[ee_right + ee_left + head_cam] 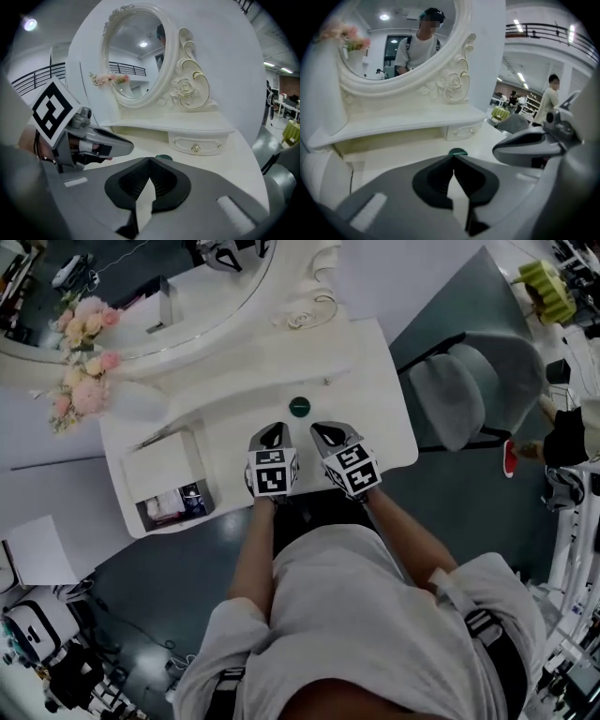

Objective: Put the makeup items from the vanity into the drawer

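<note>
The white vanity desk (pixel 366 418) runs across the head view, its near edge rounded. Its right corner ends just short of a grey padded chair (pixel 459 395) standing on the dark floor. At the back rises a large oval mirror in a carved white frame (pixel 131 287). A shelf with a small knobbed drawer front (pixel 196 145) stands under it.

A bunch of pink artificial flowers (pixel 84 362) stands at the desk's left end. In front of them an open white drawer (pixel 159 470) juts towards the near-left corner, and a few makeup items (pixel 173 505), too small to tell apart, lie at its near end.

The middle of the desk top is bare. A small round dark-green container (pixel 299 407) sits alone there, forward of the shelf and well apart from the open drawer.

The left gripper (pixel 274 434) and the right gripper (pixel 328 434) hang side by side over the near edge, close together and both pointing at the container. It shows just past the tip of each in the left gripper view (pixel 458 152) and the right gripper view (pixel 164 158). Both pairs of jaws are clenched on nothing. Clear desk lies between them and the container, and between the left gripper and the open drawer.
</note>
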